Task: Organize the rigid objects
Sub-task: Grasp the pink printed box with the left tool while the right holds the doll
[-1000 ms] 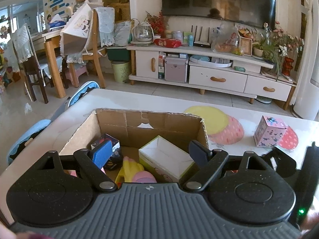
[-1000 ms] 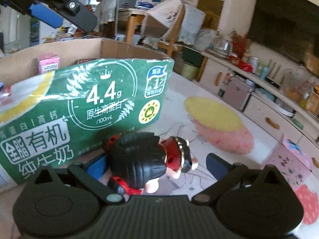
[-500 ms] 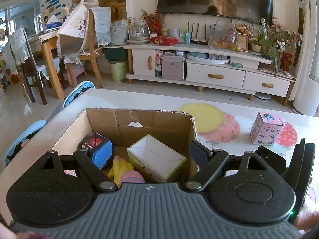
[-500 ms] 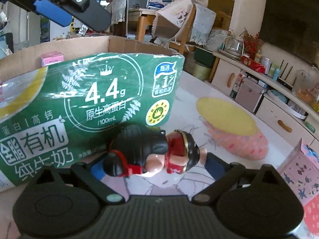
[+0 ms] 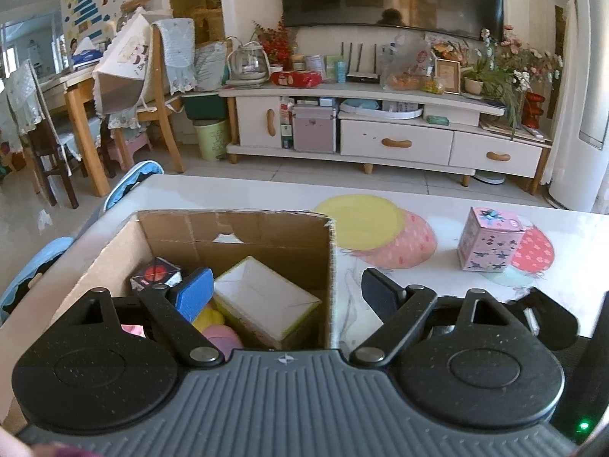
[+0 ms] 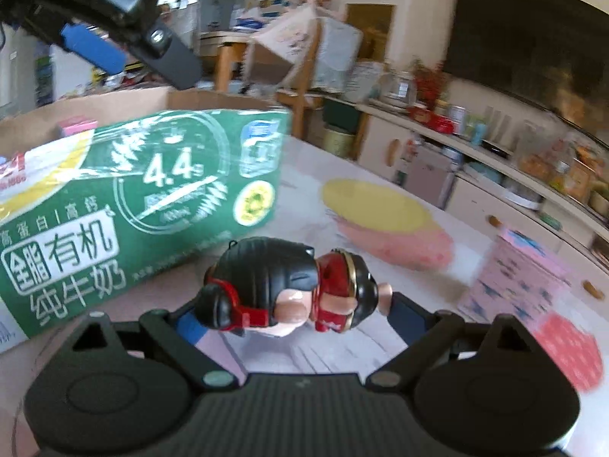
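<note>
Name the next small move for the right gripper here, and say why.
Probably lift the figurine up and over the box wall. The right gripper is shut on it, lying sideways, low beside the green-printed side of the cardboard box; the left gripper hangs open above the box opening.

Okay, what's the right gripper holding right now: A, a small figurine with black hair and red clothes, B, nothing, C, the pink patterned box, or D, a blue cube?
A: in the right wrist view the right gripper has its fingers closed on the figurine, which lies sideways between them, while the pink patterned box stands apart on the table.
</note>
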### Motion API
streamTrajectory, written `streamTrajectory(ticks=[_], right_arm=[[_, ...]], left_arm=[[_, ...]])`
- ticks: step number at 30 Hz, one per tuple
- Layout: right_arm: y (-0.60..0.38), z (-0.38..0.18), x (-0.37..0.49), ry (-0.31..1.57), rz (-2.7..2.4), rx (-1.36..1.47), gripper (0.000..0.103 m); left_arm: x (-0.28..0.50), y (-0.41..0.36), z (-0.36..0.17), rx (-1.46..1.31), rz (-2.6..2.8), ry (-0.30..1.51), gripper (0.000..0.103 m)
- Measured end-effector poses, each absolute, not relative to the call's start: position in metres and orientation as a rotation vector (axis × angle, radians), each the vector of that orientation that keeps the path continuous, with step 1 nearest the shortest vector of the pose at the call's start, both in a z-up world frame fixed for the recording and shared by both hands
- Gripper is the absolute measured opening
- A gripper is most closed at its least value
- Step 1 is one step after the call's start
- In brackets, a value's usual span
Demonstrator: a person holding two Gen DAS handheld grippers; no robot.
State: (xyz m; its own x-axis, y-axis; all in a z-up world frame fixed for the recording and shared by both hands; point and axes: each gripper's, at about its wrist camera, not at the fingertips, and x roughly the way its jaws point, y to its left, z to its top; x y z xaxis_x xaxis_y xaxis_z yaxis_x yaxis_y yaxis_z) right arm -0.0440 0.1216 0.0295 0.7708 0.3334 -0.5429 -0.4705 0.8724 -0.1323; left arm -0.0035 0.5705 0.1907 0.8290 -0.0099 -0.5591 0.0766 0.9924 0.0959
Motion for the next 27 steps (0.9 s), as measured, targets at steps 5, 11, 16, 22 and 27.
streamTrajectory(ticks=[5, 11, 16, 22, 27], right_arm=[[0.087, 0.03, -0.069, 0.563, 0.302, -0.23, 0.095], [0.044, 0.035, -0.091, 0.598, 0.135, -0.193, 0.095], [0.006, 0.033, -0.102, 0.606, 0.003, -0.173, 0.095], [-0.028, 0.029, -0.1, 0.619, -0.084, -0.138, 0.095], [-0.036, 0.025, -0.096, 0.636, -0.078, -0.111, 0.096]], left_arm=[[-0.009, 0.562, 0.19, 0.125, -0.096, 0.582, 0.103], [-0.018, 0.54, 0.183, 0.133, -0.171, 0.571, 0.103], [-0.024, 0.517, 0.172, 0.146, -0.256, 0.56, 0.103], [-0.019, 0.494, 0.15, 0.149, -0.317, 0.55, 0.103], [-0.013, 0.464, 0.127, 0.178, -0.345, 0.527, 0.103]])
